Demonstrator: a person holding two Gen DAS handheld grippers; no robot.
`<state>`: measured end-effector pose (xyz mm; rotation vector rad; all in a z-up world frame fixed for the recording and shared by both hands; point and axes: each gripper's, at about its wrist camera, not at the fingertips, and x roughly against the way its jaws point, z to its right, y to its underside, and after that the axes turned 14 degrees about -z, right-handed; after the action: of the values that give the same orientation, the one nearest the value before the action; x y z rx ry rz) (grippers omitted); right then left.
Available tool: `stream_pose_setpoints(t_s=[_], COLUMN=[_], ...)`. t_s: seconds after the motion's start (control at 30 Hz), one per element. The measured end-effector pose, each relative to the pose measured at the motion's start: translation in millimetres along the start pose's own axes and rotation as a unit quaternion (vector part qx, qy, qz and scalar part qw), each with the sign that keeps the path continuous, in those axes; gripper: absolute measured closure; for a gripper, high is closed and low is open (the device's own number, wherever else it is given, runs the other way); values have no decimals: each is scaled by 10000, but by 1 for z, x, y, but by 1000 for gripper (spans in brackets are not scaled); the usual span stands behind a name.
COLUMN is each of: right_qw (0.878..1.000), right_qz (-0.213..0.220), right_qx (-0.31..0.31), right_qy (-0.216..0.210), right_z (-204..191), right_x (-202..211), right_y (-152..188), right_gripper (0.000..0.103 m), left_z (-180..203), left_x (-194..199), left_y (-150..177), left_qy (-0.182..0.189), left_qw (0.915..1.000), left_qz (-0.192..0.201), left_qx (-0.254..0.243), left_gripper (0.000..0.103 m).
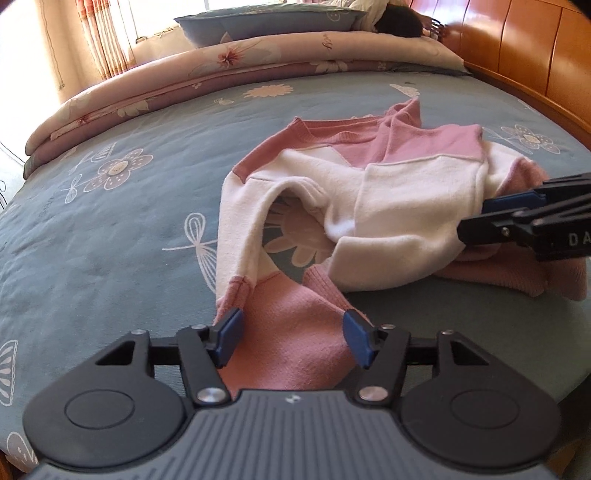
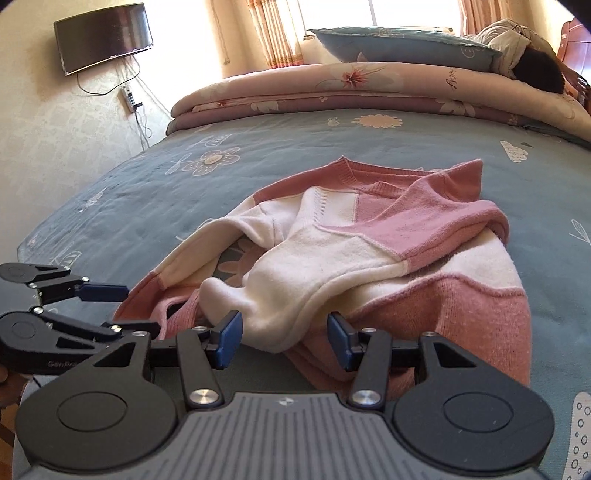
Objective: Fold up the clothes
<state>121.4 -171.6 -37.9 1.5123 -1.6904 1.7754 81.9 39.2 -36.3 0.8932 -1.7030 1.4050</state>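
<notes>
My left gripper stands about half open, its blue pads either side of the pink sleeve cuff without pressing on it; the cloth lies slack between them, so I hold nothing there. My right gripper is also roughly half open, its pads straddling the bunched white and pink edge of the sweater, again with no pinch that I can see.

The sweater sits crumpled in the middle of the blue flowered bedsheet, one sleeve looping out towards my left hand, the body heaped towards my right. Beyond it lie a rolled quilt and a pillow by the wooden headboard.

I judge this to be the very start: taking hold so the garment can be spread flat before any fold. Next I need both jaws to close on a single layer each, cuff on the left and hem or side on the right, then draw apart. The heap on the right risks catching several layers at once.
</notes>
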Motion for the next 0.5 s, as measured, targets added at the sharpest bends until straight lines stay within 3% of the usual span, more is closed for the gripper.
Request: stream_pose_setpoints(t_s=[0.13,0.23,0.33,0.5], right_qw=[9997,9997,9994,9967], right_qz=[4,-20,231,756], right_qx=[-110,-188,-199,-180], right_qy=[-195,-135,-142,220], right_z=[3,2,7,25], right_x=[-12,-16,-1,42], right_y=[-6,-9,-12,-27], right_gripper=[53,91,93,93], left_z=[-3,-5,-7,-7], left_x=[-3,-5,-6,-7], left_y=[0,1,2,-1], left_qy=[93,141,159,139], left_qw=[9999,9999,9999,9999], left_qz=[16,0,-14,-12], left_qx=[38,62,54,45], left_gripper=[41,40,40,39])
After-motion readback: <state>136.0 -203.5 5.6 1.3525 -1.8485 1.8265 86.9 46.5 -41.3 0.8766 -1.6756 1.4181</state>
